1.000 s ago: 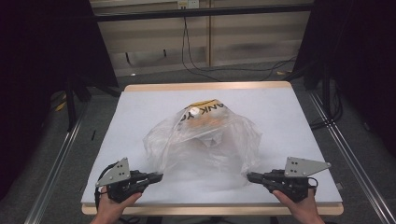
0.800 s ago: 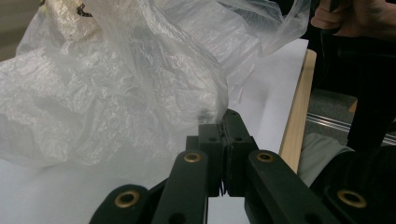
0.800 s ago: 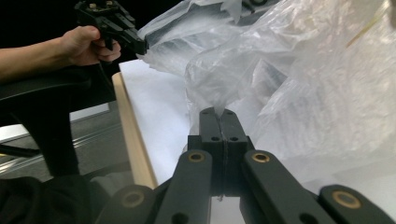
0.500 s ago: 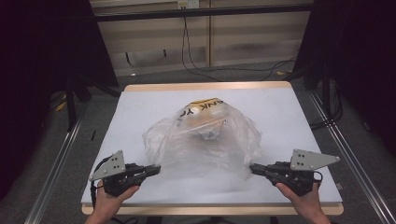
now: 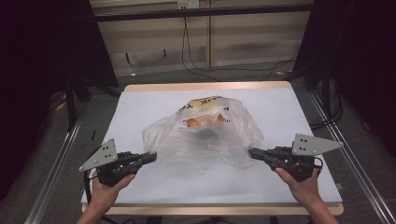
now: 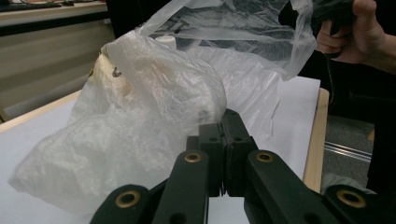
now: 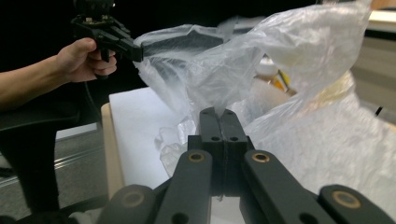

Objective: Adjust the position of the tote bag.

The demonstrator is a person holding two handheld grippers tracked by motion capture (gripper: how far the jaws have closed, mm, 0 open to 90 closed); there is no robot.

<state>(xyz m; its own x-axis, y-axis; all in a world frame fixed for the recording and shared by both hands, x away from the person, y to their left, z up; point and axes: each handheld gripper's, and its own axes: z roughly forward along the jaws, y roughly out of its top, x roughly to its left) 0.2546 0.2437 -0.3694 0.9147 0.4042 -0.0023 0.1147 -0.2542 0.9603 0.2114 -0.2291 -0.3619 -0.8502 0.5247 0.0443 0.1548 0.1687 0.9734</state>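
A clear plastic bag (image 5: 205, 140) lies in the middle of the white table (image 5: 285, 109). Inside it is a yellow-and-orange packet with black lettering (image 5: 203, 103). My left gripper (image 5: 152, 156) is shut on the bag's left edge, and my right gripper (image 5: 252, 153) is shut on its right edge. Both edges are held up off the table, with the film stretched between them. In the left gripper view the jaws (image 6: 226, 116) meet on the film of the bag (image 6: 154, 93). In the right gripper view the jaws (image 7: 218, 114) pinch a fold of the bag (image 7: 303, 93).
The table has a wooden rim (image 5: 210, 86) and metal rails (image 5: 56, 163) run along both sides. Cables (image 5: 219, 70) lie on the floor behind it. Dark stands (image 5: 70, 102) flank the far corners. Bare white surface lies left, right and in front of the bag.
Both grippers have risen, still shut on the bag's edges. The bag's sides have lifted with them and the film is pulled tauter and higher.
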